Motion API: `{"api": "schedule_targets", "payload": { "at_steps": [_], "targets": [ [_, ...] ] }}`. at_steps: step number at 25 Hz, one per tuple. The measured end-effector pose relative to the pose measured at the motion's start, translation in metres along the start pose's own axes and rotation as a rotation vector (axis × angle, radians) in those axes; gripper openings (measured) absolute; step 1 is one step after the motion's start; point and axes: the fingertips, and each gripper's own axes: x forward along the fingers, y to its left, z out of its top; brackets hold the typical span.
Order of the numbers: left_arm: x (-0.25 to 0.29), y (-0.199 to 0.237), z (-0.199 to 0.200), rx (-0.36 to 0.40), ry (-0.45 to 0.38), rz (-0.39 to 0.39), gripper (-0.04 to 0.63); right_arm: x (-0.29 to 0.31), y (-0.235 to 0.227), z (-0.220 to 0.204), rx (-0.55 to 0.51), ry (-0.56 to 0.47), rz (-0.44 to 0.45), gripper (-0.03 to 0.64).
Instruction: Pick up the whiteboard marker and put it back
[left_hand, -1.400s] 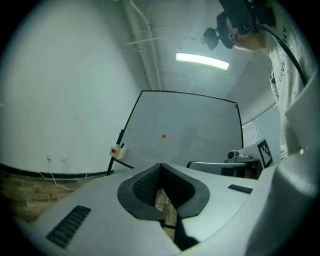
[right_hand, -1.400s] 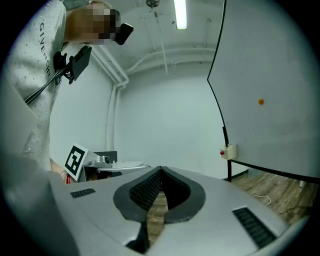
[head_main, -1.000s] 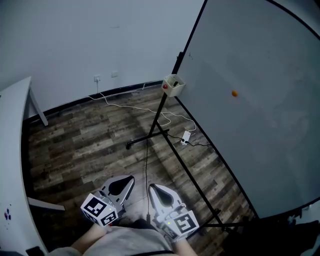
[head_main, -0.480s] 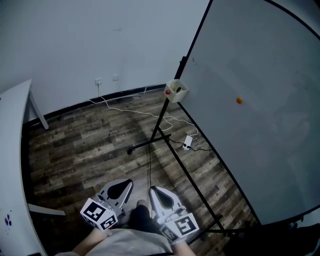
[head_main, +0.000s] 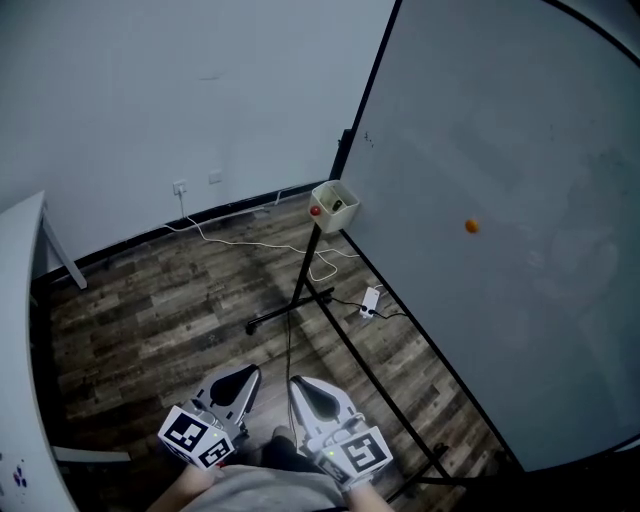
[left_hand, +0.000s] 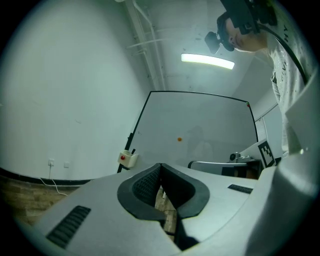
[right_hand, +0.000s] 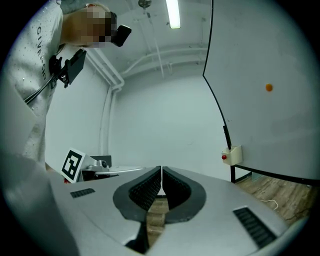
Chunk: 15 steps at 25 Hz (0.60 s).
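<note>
Since the earlier head views, the whiteboard fills more of the frame and its holder box has slid lower and to the left. Both grippers keep to the bottom edge.

- **Whiteboard:** stands on a black stand, ahead of both tools and to their right.
- **Floor cable:** a white cable trails ahead of the jaws, across the boards around the stand's foot.
- **Left gripper** and **right gripper**: side by side, pointing level. Each has its jaws pressed together with nothing between them.
- **Box:** well apart from both tips. It lies left of the left tool's line and right of the right tool's.
- **Marker:** a dark object stands in the box and is probably the marker, though it is too small to confirm.

Risks from here, as judged:
- Jaws that arrive unopened would strike the box rim or push the marker deeper.
- A hard nudge could rock the light stand.
- The stand's foot and the cable could catch a step.
</note>
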Motion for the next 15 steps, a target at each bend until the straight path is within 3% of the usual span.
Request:
{"api": "schedule_targets", "payload": {
  "at_steps": [4, 15],
  "targets": [
    [0.035, 0.012, 0.000, -0.003, -0.007, 0.000, 0.015, 0.018, -0.028, 0.004, -0.036, -0.005, 0.029, 0.021],
    [0.117, 0.038, -0.010, -0.011, 0.012, 0.017, 0.015, 0.049, -0.107, 0.011, -0.011, -0.006, 0.047, 0.021]
  ]
}}
